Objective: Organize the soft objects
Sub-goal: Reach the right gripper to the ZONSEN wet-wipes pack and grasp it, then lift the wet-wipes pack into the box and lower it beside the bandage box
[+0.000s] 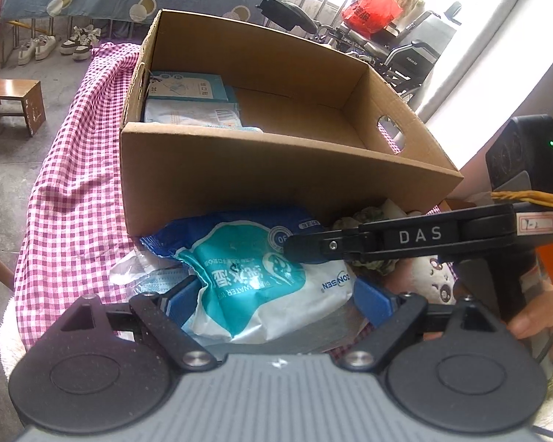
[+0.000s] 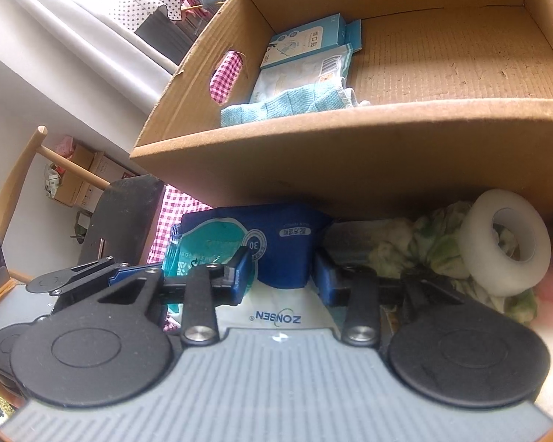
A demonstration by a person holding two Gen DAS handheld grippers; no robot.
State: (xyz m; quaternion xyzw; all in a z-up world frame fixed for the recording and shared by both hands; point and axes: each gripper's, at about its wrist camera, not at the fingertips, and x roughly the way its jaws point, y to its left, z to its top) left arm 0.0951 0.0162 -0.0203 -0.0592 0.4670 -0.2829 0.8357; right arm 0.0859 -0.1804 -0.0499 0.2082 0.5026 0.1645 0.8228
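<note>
A blue, teal and white wet wipes pack (image 1: 261, 276) lies in front of the cardboard box (image 1: 276, 147) on the checked cloth. My left gripper (image 1: 276, 298) straddles its near end, jaws wide, both blue pads against its sides. My right gripper (image 1: 302, 248) reaches in from the right over the pack. In the right wrist view its pads press the dark blue end of the pack (image 2: 283, 250), so the right gripper (image 2: 283, 276) is shut on it. A finger (image 2: 129, 274) of the left gripper shows at the pack's left side.
The box (image 2: 350, 118) holds teal cartons (image 2: 305, 40) and a folded blue cloth (image 2: 283, 105) at its left; its right half is bare. Right of the pack lie a white tape roll (image 2: 504, 243) and green-white fabric (image 2: 423, 246). A bagged face mask (image 1: 147, 280) lies under the pack's left edge.
</note>
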